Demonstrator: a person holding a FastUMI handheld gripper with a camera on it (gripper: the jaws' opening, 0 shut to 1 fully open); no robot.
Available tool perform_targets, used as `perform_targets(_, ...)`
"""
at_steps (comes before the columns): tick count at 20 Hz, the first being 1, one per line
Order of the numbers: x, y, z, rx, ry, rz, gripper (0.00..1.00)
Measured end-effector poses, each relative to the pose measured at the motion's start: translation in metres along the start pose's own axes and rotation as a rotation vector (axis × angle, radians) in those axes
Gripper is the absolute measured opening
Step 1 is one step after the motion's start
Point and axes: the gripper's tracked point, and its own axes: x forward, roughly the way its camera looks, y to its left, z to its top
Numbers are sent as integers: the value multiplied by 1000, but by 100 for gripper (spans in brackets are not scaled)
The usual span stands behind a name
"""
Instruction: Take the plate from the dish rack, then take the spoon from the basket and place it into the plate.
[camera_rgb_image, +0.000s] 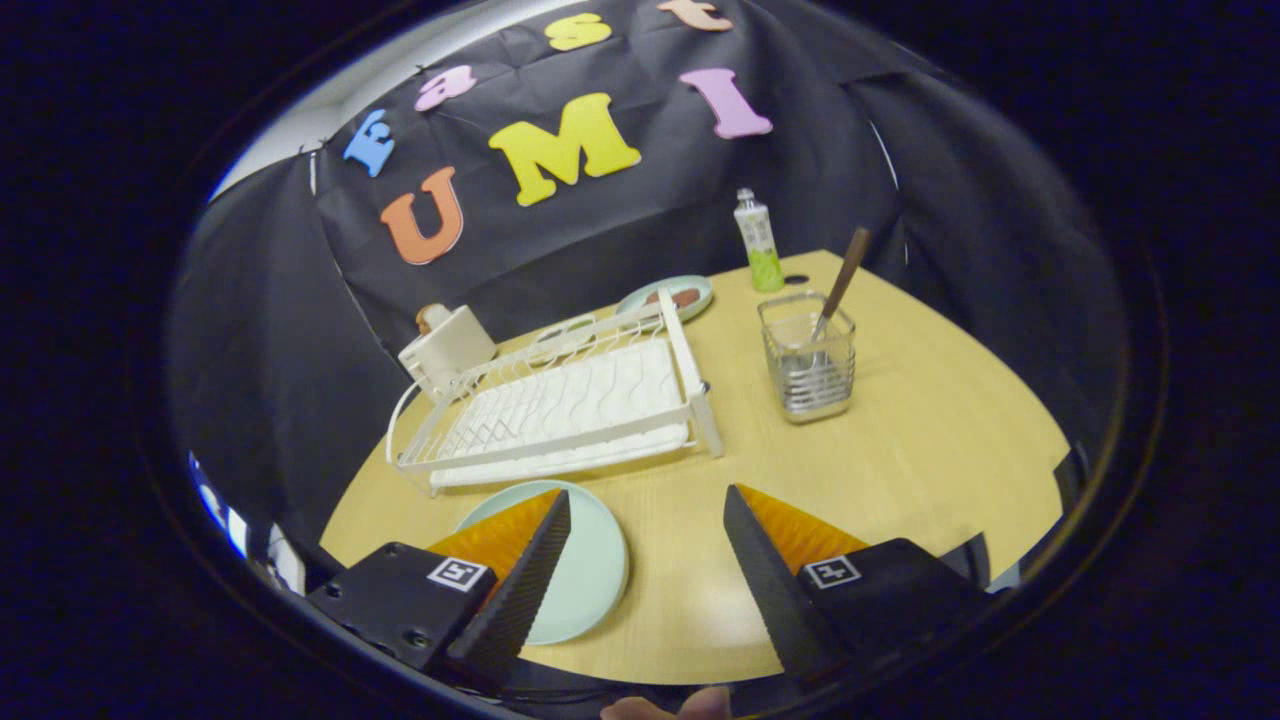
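Observation:
A pale green plate (590, 570) lies flat on the wooden table (900, 470), in front of the white dish rack (570, 400), whose slots hold nothing. My gripper (647, 505) hangs open above the table; its left finger overlaps the plate and nothing sits between the fingers. Beyond the right finger stands a clear basket (808, 365) holding a spoon (840, 285) with a brown handle that leans up and to the right.
A second pale plate (668, 297) with something reddish on it lies behind the rack. A green and white tube (758, 242) stands at the back of the table. A cream box-like object (446, 347) sits left of the rack. A fingertip (665, 708) shows below the gripper.

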Motion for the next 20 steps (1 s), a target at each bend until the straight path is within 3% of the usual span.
perform_targets(3, -17, -32, 32, -136, -182, -141, 100)
perform_targets(6, -22, -56, 52, -197, -278, -222, 100)
perform_targets(10, -8, -77, 72, -194, -342, -222, 100)
perform_targets(20, 91, -151, 117, -136, -327, -247, 100)
